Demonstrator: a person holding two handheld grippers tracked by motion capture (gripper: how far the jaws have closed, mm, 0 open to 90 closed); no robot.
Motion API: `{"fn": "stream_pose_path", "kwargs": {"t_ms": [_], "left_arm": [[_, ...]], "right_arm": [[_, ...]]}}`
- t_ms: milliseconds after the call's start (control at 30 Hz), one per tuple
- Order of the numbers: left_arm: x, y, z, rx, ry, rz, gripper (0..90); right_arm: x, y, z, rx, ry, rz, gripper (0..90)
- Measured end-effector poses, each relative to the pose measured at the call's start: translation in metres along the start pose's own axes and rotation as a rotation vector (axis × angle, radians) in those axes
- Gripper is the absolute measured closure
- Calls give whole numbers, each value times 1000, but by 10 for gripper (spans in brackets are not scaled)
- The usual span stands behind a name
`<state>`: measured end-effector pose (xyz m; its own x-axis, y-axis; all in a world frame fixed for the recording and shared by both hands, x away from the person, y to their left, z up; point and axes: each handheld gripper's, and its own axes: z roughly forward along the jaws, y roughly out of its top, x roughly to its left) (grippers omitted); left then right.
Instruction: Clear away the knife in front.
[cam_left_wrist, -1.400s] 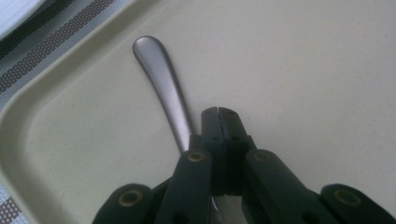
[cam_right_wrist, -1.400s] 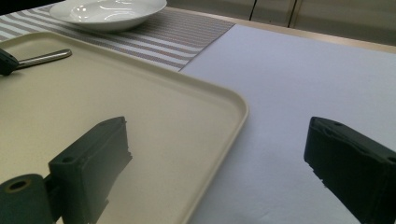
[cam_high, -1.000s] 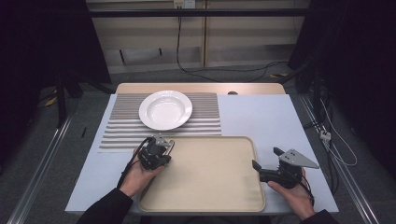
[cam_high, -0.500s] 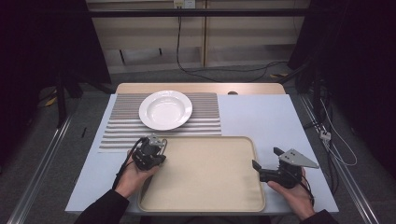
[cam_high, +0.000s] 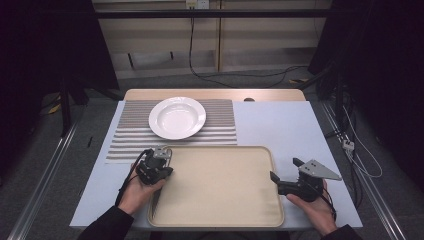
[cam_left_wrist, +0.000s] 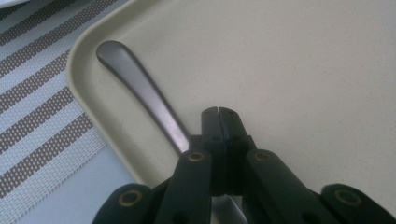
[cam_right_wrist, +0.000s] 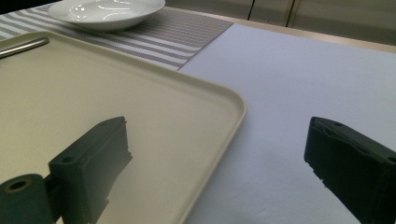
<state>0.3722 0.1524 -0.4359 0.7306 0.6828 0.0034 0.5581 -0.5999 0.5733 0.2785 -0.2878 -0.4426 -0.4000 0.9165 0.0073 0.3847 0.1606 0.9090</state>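
Note:
A metal utensil handle (cam_left_wrist: 140, 88) lies in the far-left corner of the beige tray (cam_left_wrist: 299, 70) and runs under my left gripper (cam_left_wrist: 218, 112). That gripper's jaws are shut flush against each other just above the tray, with nothing between them. In the high view the left gripper (cam_high: 159, 169) hovers over the tray's (cam_high: 220, 195) left edge. My right gripper (cam_high: 284, 170) stands open at the tray's right edge. Its jaws straddle the tray rim (cam_right_wrist: 233, 107) and its gap (cam_right_wrist: 217, 133) is empty. A white plate (cam_high: 177, 117) rests on the striped mat (cam_high: 222, 125) beyond the tray.
The pale blue table top (cam_high: 280, 125) stretches to the right of the mat and tray. The plate (cam_right_wrist: 107, 9) and mat (cam_right_wrist: 187, 32) sit past the tray's far edge. Cables (cam_high: 225, 75) trail on the floor behind the table.
My left gripper has shifted slightly left and toward the person, staying shut over the tray's left edge. The right gripper has not moved.

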Motion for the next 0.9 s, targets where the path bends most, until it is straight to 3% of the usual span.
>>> {"fn": "stream_pose_path", "kwargs": {"t_ms": [300, 533, 633, 800, 900], "left_arm": [[1, -4, -2, -5, 3, 2, 900], [0, -6, -3, -16, 13, -28, 900], [0, -6, -2, -17, 8, -40, 892], [-1, -6, -3, -18, 1, -18, 844], [1, -6, -2, -31, -35, -35, 792]], "right_arm": [[-1, 0, 0, 3, 0, 5, 65], [-1, -1, -1, 0, -4, 2, 66], [-2, -1, -2, -3, -6, 4, 66], [-2, -2, -2, -1, -7, 6, 66], [-2, -2, -3, -1, -9, 11, 66]]}}
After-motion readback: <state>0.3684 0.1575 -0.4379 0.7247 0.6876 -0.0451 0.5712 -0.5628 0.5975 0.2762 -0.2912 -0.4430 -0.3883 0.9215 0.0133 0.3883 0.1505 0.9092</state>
